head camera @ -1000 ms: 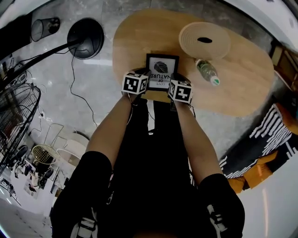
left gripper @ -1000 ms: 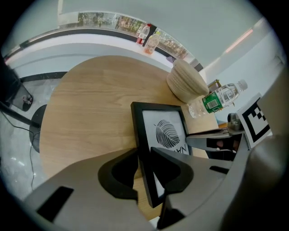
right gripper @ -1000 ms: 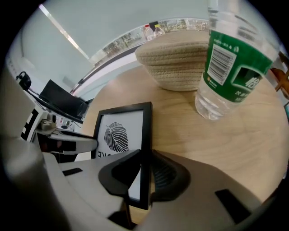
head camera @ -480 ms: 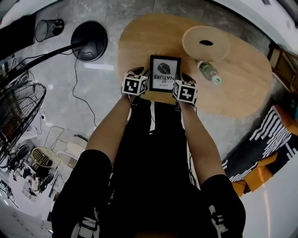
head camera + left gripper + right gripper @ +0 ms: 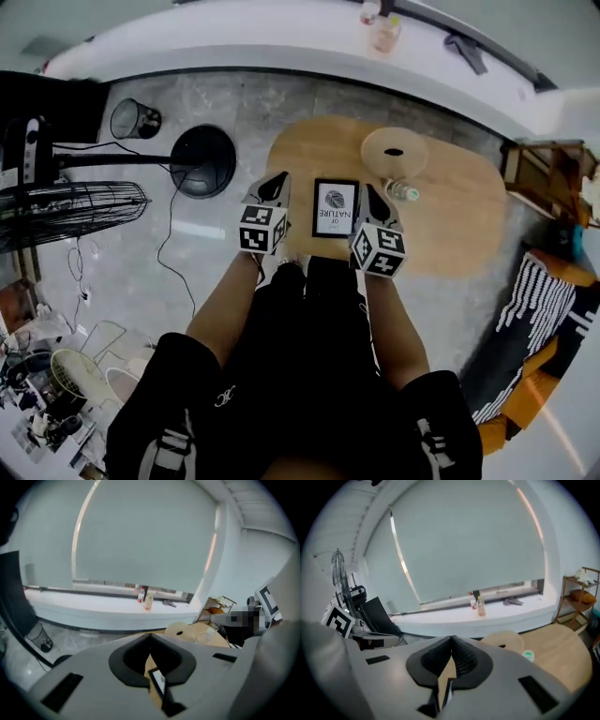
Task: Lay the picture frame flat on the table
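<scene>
The black picture frame [image 5: 336, 208] with a white print lies flat on the oval wooden table [image 5: 450, 216], near its front edge. My left gripper [image 5: 277, 185] hovers above and to the left of the frame, apart from it. Its jaws are closing, tips meeting with nothing between them. My right gripper [image 5: 375, 201] hangs to the frame's right, its jaws likewise closing together on nothing. In the left gripper view a strip of the frame [image 5: 157, 682] shows below the joined tips of the left gripper [image 5: 150, 637]. In the right gripper view the right gripper [image 5: 452, 639] points at the far window ledge.
A round wooden disc [image 5: 395, 153] with a dark hole and a plastic bottle [image 5: 401, 191] lie on the table behind the frame. A fan's black base [image 5: 202, 159], its cable and a wire bin [image 5: 134, 119] stand on the floor to the left. A shelf unit [image 5: 539, 178] stands to the right.
Both grippers have come away from the frame's sides, lifted up and shut. The frame now rests flat on the table, and the head view has pulled back.
</scene>
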The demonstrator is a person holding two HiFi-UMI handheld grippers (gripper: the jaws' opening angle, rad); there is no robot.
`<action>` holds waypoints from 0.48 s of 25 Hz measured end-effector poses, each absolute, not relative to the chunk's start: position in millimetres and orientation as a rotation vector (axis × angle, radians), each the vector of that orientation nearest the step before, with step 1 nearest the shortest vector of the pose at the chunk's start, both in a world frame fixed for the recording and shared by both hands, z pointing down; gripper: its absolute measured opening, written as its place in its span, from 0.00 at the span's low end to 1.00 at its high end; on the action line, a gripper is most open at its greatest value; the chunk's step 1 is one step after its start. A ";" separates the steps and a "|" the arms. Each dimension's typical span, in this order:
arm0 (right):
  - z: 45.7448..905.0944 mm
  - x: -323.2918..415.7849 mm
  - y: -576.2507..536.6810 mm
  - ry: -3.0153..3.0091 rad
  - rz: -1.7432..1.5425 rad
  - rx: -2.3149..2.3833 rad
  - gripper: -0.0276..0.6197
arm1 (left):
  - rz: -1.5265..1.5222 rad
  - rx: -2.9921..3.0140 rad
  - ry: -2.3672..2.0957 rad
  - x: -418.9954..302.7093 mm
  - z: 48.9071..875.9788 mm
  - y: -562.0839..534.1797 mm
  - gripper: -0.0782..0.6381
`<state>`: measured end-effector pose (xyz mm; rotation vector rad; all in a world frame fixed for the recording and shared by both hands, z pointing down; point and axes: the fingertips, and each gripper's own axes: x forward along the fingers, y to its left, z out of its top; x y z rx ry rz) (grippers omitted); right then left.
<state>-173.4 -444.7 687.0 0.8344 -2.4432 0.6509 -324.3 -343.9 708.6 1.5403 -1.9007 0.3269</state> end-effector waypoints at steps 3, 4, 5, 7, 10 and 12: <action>597.3 -164.6 -427.3 -2.568 0.508 0.883 0.07 | 0.338 1.627 -1.954 -306.3 623.9 -326.1 0.14; 570.6 -163.0 -420.5 -2.608 0.452 0.896 0.07 | 0.333 1.658 -1.971 -301.8 598.8 -319.9 0.14; 545.8 -163.9 -415.6 -2.650 0.391 0.910 0.07 | 0.320 1.687 -1.994 -301.1 575.7 -315.9 0.14; 501.2 -167.4 -405.7 -2.727 0.279 0.941 0.07 | 0.286 1.726 -2.048 -306.1 535.1 -307.8 0.14; 446.4 -164.9 -378.9 -2.813 0.222 0.971 0.06 | 0.256 1.747 -2.112 -312.9 483.5 -283.7 0.14; 419.7 -160.4 -360.6 -2.853 0.220 0.983 0.06 | 0.267 1.779 -2.165 -314.5 449.2 -267.2 0.14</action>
